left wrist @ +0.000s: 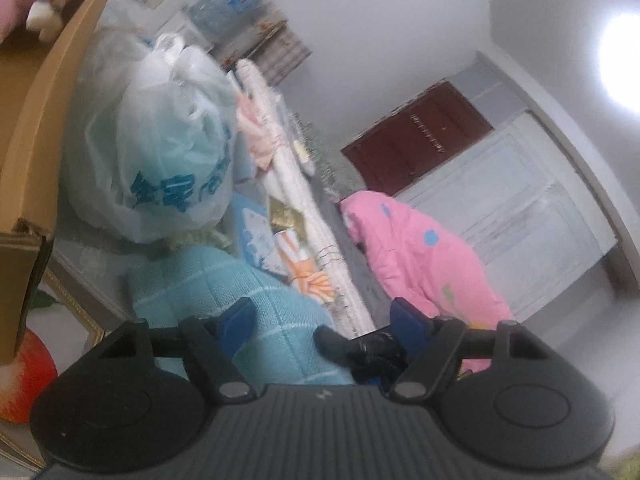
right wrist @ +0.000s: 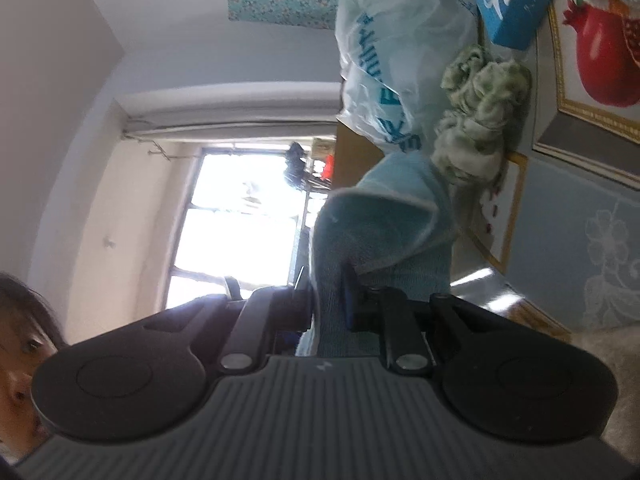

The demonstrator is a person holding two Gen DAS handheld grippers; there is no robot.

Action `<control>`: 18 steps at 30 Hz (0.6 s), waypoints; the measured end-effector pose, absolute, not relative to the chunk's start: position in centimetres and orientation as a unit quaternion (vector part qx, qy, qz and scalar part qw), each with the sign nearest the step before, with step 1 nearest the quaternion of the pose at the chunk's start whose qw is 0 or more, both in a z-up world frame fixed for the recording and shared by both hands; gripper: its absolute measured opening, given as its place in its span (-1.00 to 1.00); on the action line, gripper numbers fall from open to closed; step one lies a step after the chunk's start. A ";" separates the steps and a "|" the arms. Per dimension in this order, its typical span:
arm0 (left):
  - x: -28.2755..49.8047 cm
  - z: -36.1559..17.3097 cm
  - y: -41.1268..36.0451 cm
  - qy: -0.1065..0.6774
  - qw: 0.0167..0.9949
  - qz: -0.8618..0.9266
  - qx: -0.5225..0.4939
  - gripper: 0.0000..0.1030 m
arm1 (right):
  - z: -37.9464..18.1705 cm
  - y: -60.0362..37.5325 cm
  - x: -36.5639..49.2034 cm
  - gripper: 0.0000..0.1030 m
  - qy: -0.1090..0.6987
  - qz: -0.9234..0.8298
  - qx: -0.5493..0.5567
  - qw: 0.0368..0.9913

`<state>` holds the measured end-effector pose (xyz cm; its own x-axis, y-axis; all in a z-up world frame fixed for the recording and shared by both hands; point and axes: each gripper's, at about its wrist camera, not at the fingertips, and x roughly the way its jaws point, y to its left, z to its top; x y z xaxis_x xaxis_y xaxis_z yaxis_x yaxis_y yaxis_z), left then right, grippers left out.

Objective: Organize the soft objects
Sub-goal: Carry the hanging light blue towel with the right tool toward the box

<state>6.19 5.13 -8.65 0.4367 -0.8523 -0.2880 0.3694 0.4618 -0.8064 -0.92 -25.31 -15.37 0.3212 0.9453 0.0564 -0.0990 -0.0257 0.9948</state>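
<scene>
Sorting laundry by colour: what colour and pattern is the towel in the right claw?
Light blue towel with a paler grid of lines, clearest in the left wrist view.

The left wrist view looks close over a light blue towel point(left wrist: 224, 300) at lower centre toward cluttered things. The right wrist view is rolled sideways, facing a window point(right wrist: 240, 220); both views share the towel point(right wrist: 384, 232) and the white plastic bag point(left wrist: 168, 152) point(right wrist: 396, 40).

- The light-blue towel point(left wrist: 224, 292) is knitted cloth, matt, with a ribbed grid.
- The plastic bag point(left wrist: 168, 152) is thin, crinkled and glossy.
- The cardboard box point(left wrist: 44, 120) is matt brown.
- The pink garment point(left wrist: 420, 248) is soft quilted cloth.
- The gripper bodies are ribbed matt black plastic.
</scene>
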 end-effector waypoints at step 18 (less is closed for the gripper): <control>5.7 -8.1 5.5 0.353 0.817 -0.347 -0.297 0.35 | -5.8 -31.2 -3.9 -0.72 0.263 0.394 0.451 0.756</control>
<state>5.67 5.46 -8.15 0.5107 -0.7760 -0.3701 0.3568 0.5830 -0.7299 -3.86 -31.17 -5.84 0.5516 0.8331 -0.0419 -0.3589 0.2823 0.8896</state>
